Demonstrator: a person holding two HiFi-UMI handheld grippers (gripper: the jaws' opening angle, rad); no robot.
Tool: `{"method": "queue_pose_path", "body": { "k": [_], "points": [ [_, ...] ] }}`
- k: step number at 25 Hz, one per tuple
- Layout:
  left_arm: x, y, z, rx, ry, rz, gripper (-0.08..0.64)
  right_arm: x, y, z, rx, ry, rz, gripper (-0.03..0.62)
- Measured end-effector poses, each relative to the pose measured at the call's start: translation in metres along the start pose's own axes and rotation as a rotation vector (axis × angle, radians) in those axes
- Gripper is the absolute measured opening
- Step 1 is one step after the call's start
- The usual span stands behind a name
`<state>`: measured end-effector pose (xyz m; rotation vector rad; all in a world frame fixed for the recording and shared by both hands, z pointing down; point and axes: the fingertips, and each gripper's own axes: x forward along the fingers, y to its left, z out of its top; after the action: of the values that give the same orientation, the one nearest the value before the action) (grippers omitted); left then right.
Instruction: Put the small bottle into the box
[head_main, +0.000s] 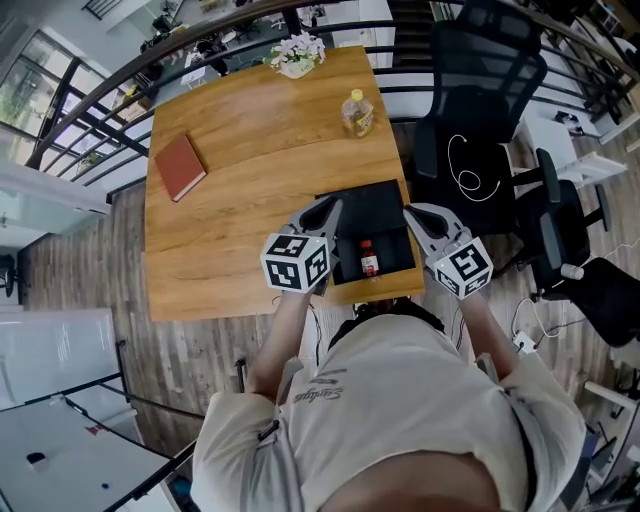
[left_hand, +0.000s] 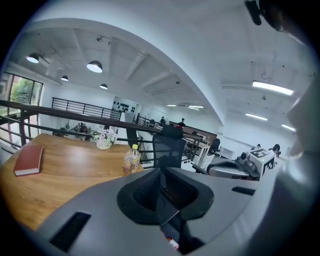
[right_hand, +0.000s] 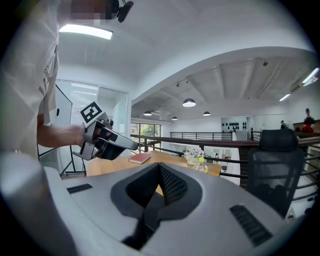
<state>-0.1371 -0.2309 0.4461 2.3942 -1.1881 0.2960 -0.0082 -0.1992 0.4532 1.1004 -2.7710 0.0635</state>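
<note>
We find the small bottle (head_main: 369, 258) resting inside the black box (head_main: 375, 208), which sits at the near edge of the desk (head_main: 250, 130), directly in front of the person. The left gripper (head_main: 322, 212) is held at the box's left edge and the right gripper (head_main: 416, 216) at its right edge, and each has its jaws closed together on nothing. Beyond the box stand a yellow-capped bottle (head_main: 358, 113) and a flower pot (head_main: 297, 55), and a red book (head_main: 180, 166) lies well to its left.
</note>
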Motion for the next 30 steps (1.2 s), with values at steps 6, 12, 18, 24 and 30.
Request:
{"method": "queue_pose_path", "body": {
  "k": [6,12,18,24,30],
  "points": [
    [0.008,-0.013,0.027,0.022,-0.039,0.014,0.041,0.001,-0.018,0.032,-0.062,-0.062,0.022,-0.006],
    [0.007,-0.025,0.051,0.072,-0.074,0.029,0.041,-0.003,-0.023,0.070,-0.111,-0.151,0.032,-0.006],
    [0.009,-0.036,0.070,0.079,-0.117,0.033,0.041,-0.013,-0.034,0.102,-0.088,-0.241,0.025,-0.006],
    [0.008,-0.038,0.082,0.084,-0.145,0.031,0.041,-0.026,-0.040,0.134,-0.120,-0.298,0.014,-0.006],
    [0.001,-0.044,0.091,0.096,-0.179,0.027,0.041,-0.037,-0.036,0.144,-0.141,-0.321,0.009,-0.006]
  ]
}}
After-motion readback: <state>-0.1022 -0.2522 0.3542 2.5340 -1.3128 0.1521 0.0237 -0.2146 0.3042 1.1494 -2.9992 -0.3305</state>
